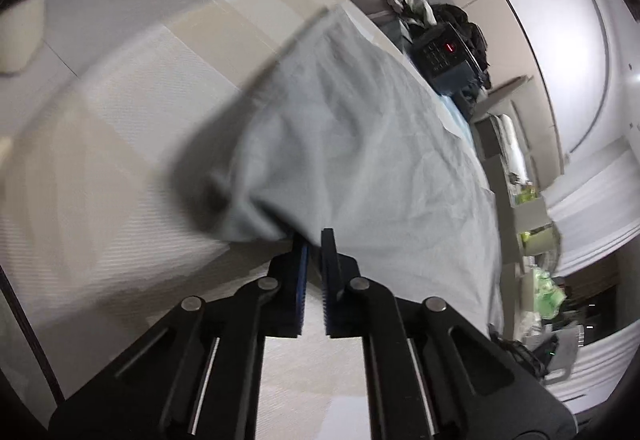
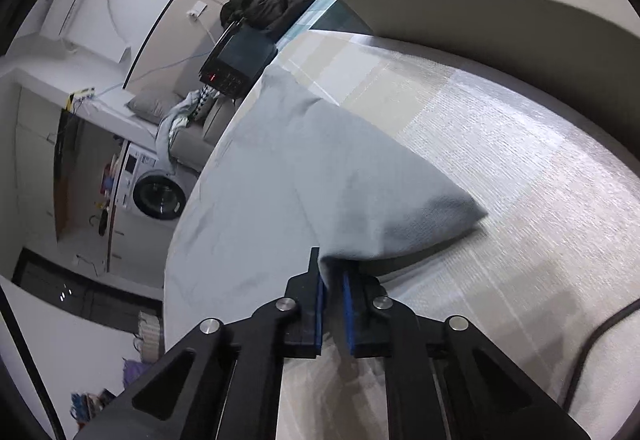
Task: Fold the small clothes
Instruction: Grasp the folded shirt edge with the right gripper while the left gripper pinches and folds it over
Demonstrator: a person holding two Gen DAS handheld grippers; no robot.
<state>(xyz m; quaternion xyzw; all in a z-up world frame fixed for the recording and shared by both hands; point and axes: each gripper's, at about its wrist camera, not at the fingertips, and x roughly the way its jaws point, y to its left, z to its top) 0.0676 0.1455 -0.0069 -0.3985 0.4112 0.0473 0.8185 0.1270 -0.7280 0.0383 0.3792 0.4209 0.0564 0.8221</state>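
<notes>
We had both sets of jaws pinched nearly together on the near edge of the pale blue garment (image 1: 352, 128), one corner each. The left gripper (image 1: 314, 240) had only a small bunched bit of hem between its pads, and the right gripper (image 2: 331, 272) looked about the same, with the cloth tucked in right at the tips.

That was our worry: such a shallow bite could slip out as soon as the cloth got lifted or pulled taut, and if one corner went first, the fold would come out crooked. The bunching at the left corner might also have meant we'd caught two layers, or just one, we couldn't tell.

The garment lay spread over the bed (image 1: 120, 144), running from the near edge toward the far one, and the corner by the right gripper puffed up off the striped cover.

At the far edge sat a dark box with a keypad (image 2: 236, 64) and a heap of black clothes (image 2: 268, 4), close enough to snag a long fold. A black cable (image 2: 600, 336) trailed near the right gripper.
</notes>
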